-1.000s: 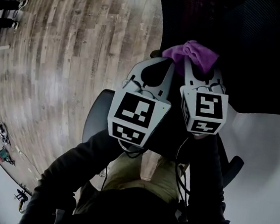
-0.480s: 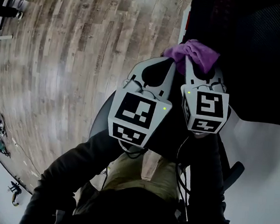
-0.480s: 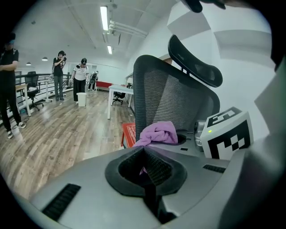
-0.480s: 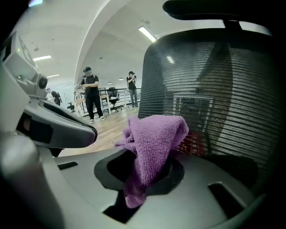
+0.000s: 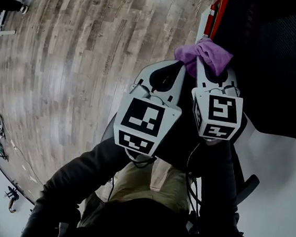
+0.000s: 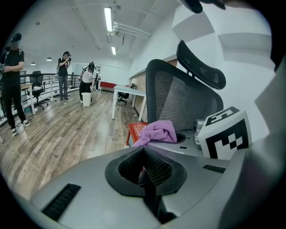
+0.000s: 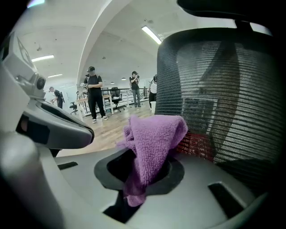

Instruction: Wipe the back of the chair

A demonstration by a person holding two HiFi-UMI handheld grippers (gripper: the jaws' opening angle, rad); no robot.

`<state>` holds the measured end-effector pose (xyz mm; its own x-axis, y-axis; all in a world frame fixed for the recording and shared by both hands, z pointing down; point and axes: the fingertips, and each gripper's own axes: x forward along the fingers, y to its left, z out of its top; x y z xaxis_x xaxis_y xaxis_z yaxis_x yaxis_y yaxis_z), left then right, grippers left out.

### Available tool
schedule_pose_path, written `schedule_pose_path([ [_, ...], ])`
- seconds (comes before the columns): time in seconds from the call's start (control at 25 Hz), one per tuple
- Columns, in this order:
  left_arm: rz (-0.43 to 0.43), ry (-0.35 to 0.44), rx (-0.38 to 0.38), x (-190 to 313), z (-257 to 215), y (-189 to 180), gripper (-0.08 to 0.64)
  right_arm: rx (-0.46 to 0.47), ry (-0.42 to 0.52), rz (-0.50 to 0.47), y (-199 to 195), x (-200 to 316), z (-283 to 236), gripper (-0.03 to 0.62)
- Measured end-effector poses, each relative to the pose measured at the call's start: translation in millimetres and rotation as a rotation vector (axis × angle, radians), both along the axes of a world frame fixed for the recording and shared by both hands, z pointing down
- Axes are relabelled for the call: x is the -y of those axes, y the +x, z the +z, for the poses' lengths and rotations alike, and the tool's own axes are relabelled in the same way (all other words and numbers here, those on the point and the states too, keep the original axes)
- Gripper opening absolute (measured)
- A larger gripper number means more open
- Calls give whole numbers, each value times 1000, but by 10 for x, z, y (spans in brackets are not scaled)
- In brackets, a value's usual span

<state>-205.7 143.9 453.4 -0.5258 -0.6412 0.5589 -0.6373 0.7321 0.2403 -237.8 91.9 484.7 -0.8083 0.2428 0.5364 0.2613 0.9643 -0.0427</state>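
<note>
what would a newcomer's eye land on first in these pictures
The bright purple terry cloth, bunched up and clamped in the right gripper, stands out against the dark scene. Just beyond it, on the right, is the black mesh back of the office chair. The left gripper is shut and empty beside the right one, above a pale wood-plank floor.
</note>
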Motion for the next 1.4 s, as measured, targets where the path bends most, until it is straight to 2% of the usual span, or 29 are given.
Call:
schedule_pose_path([
  [0.44,-3,1,3,-86,13,37,0,9,-17,25,40,-4,34,69],
  [0.68,12,-3,-2,-26,40,76,0,-47,-35,37,188,7,258,69],
  [1.4,53,-26,-20,258,181,116,0,-50,-79,31,229,103,280,67],
])
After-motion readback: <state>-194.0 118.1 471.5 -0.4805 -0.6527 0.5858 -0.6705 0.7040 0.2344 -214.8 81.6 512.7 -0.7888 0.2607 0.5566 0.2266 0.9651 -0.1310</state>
